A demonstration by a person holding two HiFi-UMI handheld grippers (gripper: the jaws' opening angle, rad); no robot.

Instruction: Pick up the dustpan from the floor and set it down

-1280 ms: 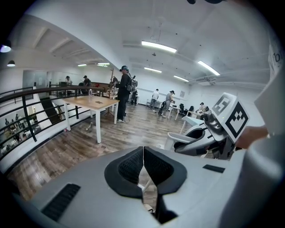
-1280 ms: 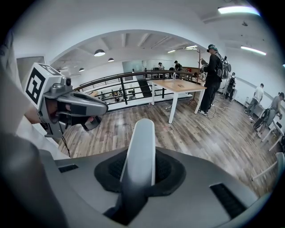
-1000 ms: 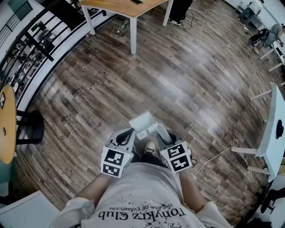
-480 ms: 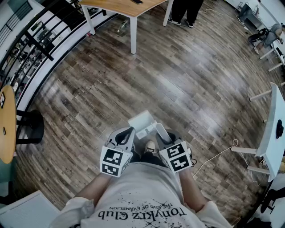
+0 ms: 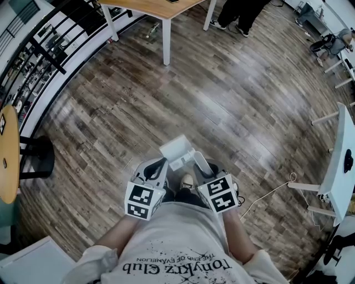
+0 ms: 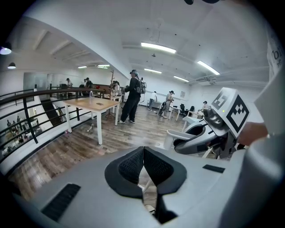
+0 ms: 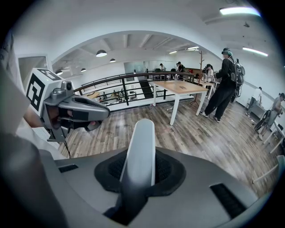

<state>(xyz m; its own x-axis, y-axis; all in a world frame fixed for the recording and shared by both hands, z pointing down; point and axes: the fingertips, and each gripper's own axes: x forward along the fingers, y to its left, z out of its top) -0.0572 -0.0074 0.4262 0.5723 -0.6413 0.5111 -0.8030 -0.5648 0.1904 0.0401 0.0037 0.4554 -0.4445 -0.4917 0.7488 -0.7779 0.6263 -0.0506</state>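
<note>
Wood-plank floor (image 5: 233, 100) is running open ahead of you; a pale wooden table with white legs (image 5: 161, 16) is standing well apart at the far end, with a person (image 5: 236, 14) walking just past it

You are holding the white plastic dustpan (image 5: 177, 150) out in front of your waist, and it is looking clear of the floor. The right gripper (image 7: 139, 167) is clamping partway closed on the dustpan's long pale handle (image 7: 142, 138), pads pressing on both sides. The left gripper (image 6: 143, 165) is sitting beside it with its jaws fully together, gripping nothing

Risks, as I am judging them:
- You are carrying the whole dustpan on one grip on the handle alone. The pan's weight is hanging off to one side of the pads, so a quick tilt is likely to make it pivot or slide through
- Lowering it steeply is risking the front lip striking the planks first and levering the handle out
- The left gripper is riding near the pan, so an inward drift is liable to knock it
- Your shoe (image 5: 187, 182) is sitting just beneath, and a thin white cable (image 5: 272, 194) is trailing on the floor to your right, so keep the set-down off both

Container: the pan is the only one in play. Nothing is showing inside it, though it is reading too small to be sure
</note>
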